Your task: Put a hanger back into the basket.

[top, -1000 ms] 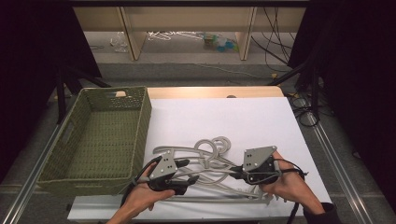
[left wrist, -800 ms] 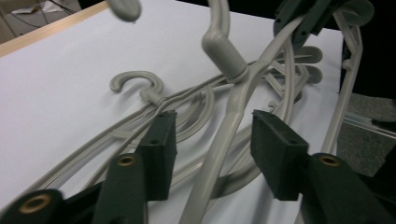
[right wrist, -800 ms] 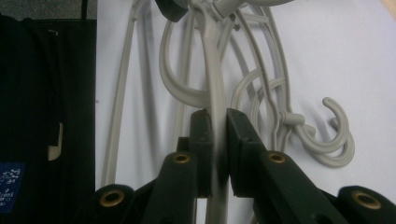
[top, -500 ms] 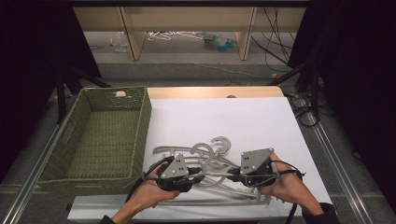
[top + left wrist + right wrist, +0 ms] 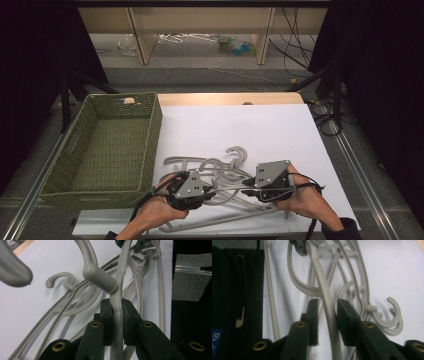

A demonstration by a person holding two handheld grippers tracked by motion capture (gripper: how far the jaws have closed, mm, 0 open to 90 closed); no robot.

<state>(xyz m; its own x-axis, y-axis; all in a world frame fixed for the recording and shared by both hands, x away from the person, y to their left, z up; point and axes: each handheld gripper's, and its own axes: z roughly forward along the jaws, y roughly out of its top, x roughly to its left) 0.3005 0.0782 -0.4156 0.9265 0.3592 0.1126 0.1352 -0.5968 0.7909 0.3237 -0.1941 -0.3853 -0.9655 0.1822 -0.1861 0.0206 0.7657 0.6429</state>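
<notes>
Several grey plastic hangers (image 5: 225, 170) lie tangled on the white board (image 5: 250, 125), near its front edge. My left gripper (image 5: 214, 190) points right and is shut on the arm of one hanger (image 5: 117, 290); in the left gripper view the pads (image 5: 106, 312) press on both sides of the arm, just below its hook neck. My right gripper (image 5: 246, 190) points left, facing the left one. Its jaws have just been opening. The same grey hanger arm (image 5: 322, 277) runs between its pads (image 5: 313, 315) with a small gap on each side.
A green woven basket (image 5: 150, 145) stands at the board's left edge, with a small tan piece at its far end. The wooden table edge (image 5: 225, 98) runs behind the board. Black cloth (image 5: 237, 302) borders the board's near side. Shelves and cables lie beyond the table.
The left hand has edged to the right, closer to the right gripper, and the hangers have shifted a little with it. The right hand has stayed put.
</notes>
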